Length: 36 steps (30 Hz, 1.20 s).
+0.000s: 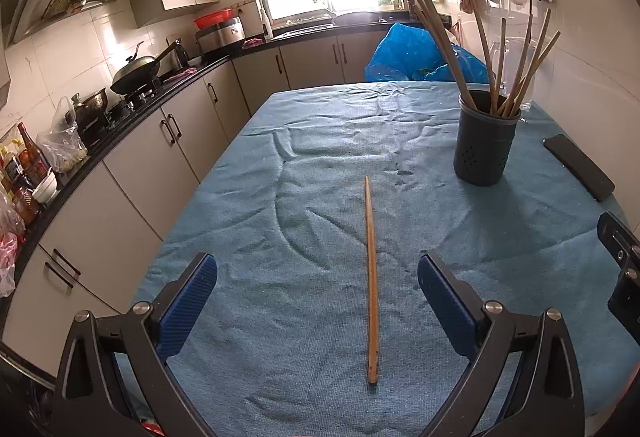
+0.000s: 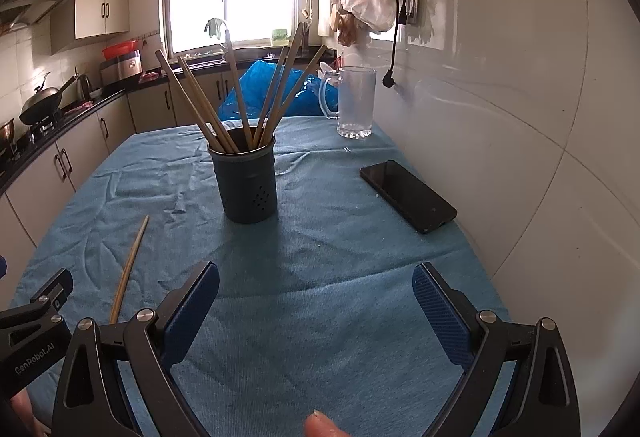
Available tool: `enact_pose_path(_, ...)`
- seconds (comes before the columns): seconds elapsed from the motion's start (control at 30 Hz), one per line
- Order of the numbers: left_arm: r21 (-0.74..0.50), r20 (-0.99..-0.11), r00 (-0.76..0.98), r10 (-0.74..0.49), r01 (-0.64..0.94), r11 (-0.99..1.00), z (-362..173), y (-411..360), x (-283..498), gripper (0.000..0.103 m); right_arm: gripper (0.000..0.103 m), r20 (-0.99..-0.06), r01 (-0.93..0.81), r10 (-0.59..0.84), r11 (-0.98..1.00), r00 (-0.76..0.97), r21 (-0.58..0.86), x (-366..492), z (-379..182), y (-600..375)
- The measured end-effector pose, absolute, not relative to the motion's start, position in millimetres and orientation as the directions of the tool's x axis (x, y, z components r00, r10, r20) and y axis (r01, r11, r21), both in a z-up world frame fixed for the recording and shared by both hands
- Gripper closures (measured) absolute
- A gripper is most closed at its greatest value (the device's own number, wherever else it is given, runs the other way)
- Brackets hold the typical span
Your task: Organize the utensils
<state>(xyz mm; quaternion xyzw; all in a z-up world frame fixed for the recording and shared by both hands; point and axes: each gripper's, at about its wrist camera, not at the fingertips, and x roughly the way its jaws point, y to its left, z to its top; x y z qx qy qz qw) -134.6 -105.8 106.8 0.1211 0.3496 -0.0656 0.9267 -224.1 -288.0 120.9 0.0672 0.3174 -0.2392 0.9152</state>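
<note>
One wooden chopstick (image 1: 372, 277) lies loose on the blue cloth, pointing away from me; it also shows in the right wrist view (image 2: 129, 269) at the left. A dark perforated holder (image 1: 485, 141) stands upright at the right with several chopsticks in it; it is central in the right wrist view (image 2: 246, 179). My left gripper (image 1: 318, 277) is open and empty, with the loose chopstick between its fingers, just above the cloth. My right gripper (image 2: 316, 287) is open and empty, short of the holder.
A black phone (image 2: 408, 195) lies on the cloth near the tiled wall. A glass mug (image 2: 354, 103) stands at the far right edge. A blue plastic bag (image 1: 416, 57) sits beyond the table. Kitchen counters with a wok (image 1: 136, 71) run along the left.
</note>
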Motion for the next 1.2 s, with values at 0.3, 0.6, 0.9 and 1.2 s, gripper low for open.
enact_pose_path(0.3,0.182,-0.666,0.745,-0.036,0.209,0.961,105.8,-105.9,-134.3,0.003,0.004,-0.621,0.477,-0.39,0.879,0.679,-0.031,-222.4,119.3,-286.3)
enact_pose_path(0.6,0.179,-0.672,0.74,-0.04,0.215,0.96,103.4,-107.0,-133.2,0.003,0.004,-0.625,0.474,-0.389,0.88,0.677,-0.034,-221.4,118.5,-285.4)
enact_pose_path(0.9,0.177,-0.671,0.74,-0.043,0.217,0.96,103.2,-108.1,-133.3,0.003,0.004,-0.624,0.473,-0.389,0.88,0.677,-0.036,-221.2,118.4,-284.7)
enact_pose_path(1.2,0.177,-0.671,0.74,-0.042,0.216,0.96,103.1,-107.9,-133.5,0.003,0.004,-0.624,0.474,-0.39,0.88,0.677,-0.036,-221.3,118.4,-284.7)
